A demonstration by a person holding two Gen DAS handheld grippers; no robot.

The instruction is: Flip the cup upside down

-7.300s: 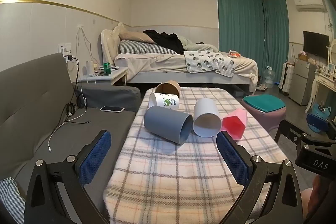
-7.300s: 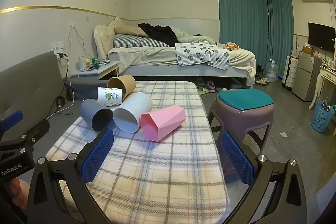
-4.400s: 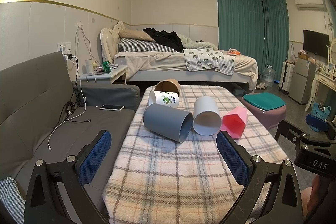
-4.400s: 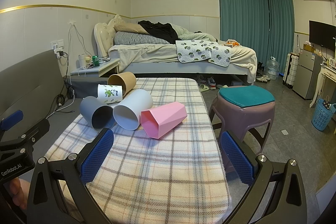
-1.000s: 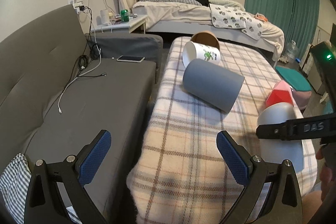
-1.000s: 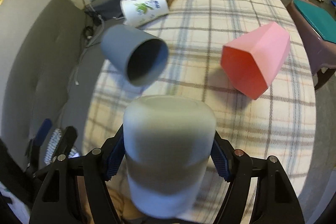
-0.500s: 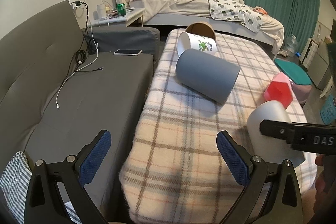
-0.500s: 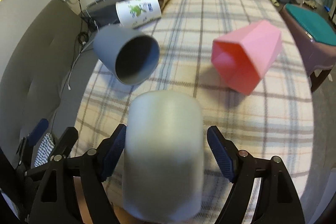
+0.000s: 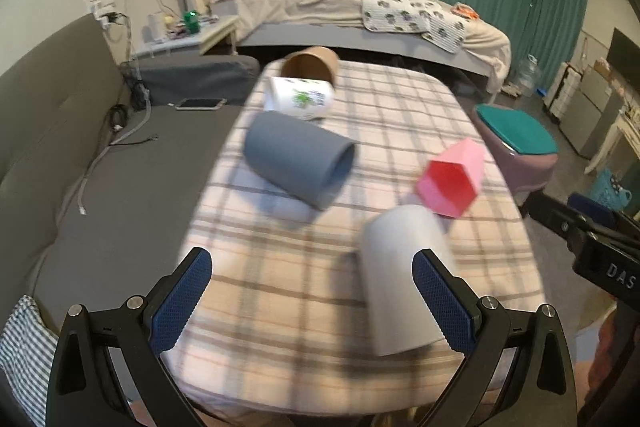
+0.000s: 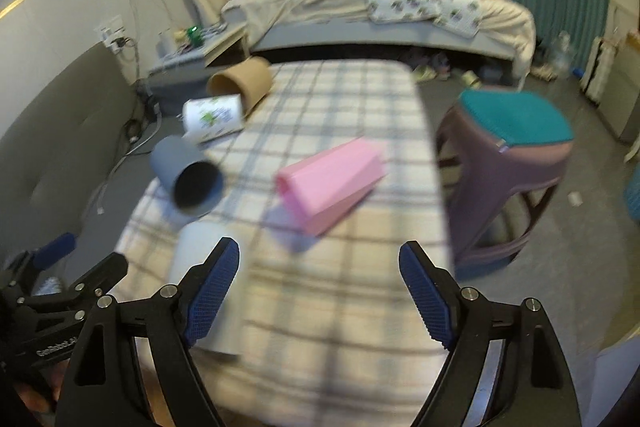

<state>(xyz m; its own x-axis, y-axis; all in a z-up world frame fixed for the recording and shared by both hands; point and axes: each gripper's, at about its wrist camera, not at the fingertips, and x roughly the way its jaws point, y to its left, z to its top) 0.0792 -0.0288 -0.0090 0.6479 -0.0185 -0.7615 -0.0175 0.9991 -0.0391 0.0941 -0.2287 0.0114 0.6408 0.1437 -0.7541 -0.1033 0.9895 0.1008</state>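
Note:
The white cup (image 9: 402, 279) stands upside down near the front edge of the plaid-covered table (image 9: 280, 291); in the right wrist view it (image 10: 196, 259) shows partly behind my left finger. My right gripper (image 10: 320, 287) is open and empty, off to the cup's right. My left gripper (image 9: 312, 299) is open and empty above the table's front edge, the cup beside its right finger. A grey cup (image 9: 298, 159), a pink faceted cup (image 9: 452, 179), a printed white cup (image 9: 300, 99) and a brown cup (image 9: 310, 63) lie on their sides.
A grey sofa (image 9: 80, 147) with a phone (image 9: 200, 103) and cables runs along the table's left. A purple stool with a teal cushion (image 10: 512, 143) stands to the right. A bed (image 9: 340, 11) lies behind the table.
The right gripper opened, let go of the white cup and drew back to the right. The cup now stands mouth down on the table. The left gripper shifted slightly.

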